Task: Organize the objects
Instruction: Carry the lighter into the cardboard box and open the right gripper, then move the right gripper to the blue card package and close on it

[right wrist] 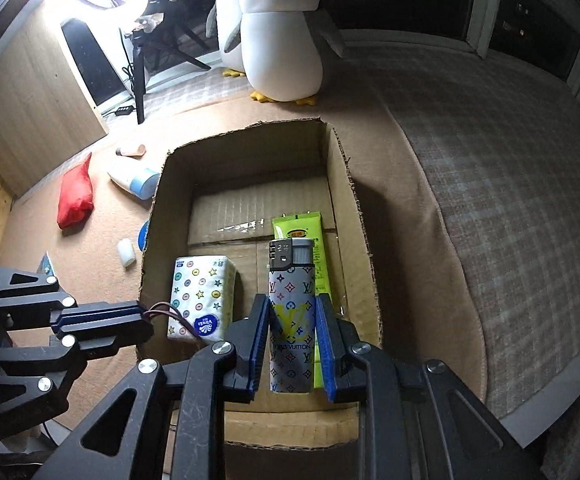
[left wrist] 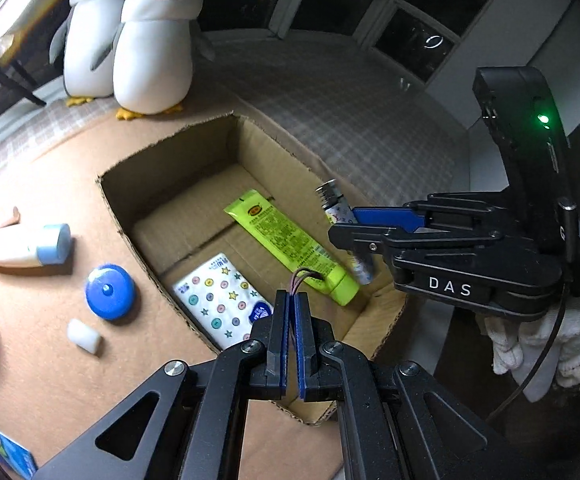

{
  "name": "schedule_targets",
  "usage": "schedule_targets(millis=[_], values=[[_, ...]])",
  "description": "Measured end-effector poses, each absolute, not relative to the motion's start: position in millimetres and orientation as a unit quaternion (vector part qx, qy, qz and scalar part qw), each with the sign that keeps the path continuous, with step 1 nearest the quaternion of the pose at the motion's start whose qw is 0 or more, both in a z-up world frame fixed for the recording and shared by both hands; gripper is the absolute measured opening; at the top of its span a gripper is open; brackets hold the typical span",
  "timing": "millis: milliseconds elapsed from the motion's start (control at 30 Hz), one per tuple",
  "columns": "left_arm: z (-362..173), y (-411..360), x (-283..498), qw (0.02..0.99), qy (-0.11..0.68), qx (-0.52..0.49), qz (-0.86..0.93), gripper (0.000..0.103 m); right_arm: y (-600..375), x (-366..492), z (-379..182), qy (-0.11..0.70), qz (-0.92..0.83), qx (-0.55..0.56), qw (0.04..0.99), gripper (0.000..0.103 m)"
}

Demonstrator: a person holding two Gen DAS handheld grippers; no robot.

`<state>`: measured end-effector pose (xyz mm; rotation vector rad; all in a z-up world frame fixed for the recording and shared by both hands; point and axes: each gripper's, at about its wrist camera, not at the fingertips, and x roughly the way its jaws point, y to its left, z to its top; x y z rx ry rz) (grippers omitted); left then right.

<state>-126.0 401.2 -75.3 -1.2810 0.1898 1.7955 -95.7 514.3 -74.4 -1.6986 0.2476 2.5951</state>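
Note:
An open cardboard box (left wrist: 162, 176) (right wrist: 250, 152) sits on a tan cloth. A lime-green tube (left wrist: 282, 236) (right wrist: 317, 256) and a dotted tissue pack (left wrist: 218, 300) (right wrist: 202, 292) lie inside. My left gripper (left wrist: 291, 294) (right wrist: 146, 320) hangs over the box's near-left edge. It is shut on thin brown elastic bands (left wrist: 305, 276) (right wrist: 166, 307) that poke out past its tips. My right gripper (right wrist: 291, 300) (left wrist: 343, 226) is shut on a patterned lighter (right wrist: 291, 320) (left wrist: 331, 198). The lighter is held over the box's right side, above the green tube.
Left of the box lie a white bottle with a blue cap (left wrist: 30, 246) (right wrist: 136, 180), a round blue lid (left wrist: 110, 292), a small white cylinder (left wrist: 84, 338) (right wrist: 126, 253) and a red cloth (right wrist: 74, 196). Two plush penguins (left wrist: 152, 48) (right wrist: 282, 36) stand behind. A checked blanket (right wrist: 509, 180) lies to the right.

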Motion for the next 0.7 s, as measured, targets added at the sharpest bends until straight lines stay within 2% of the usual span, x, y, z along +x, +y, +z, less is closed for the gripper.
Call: schedule_targets(millis=[67,367,700], values=[[-76.4,399.0,-126.0,0.445,0.076,-0.518,0.726,0.003,514.5,-96.2,-73.8,0.082,0.834,-0.545,0.017,0.026],[-71.5,362.4,-128.8,0.418,0.059,-0.515,0.747,0.003,498.8,-100.4,-68.2,0.086,0.837,-0.540,0.003,0.027],[-58.3,255.1,-138.1,0.340,0.011,-0.508,0.792,0.003,430.7,-125.3,-60.0,0.081,0.840,-0.532,-0.067,0.027]])
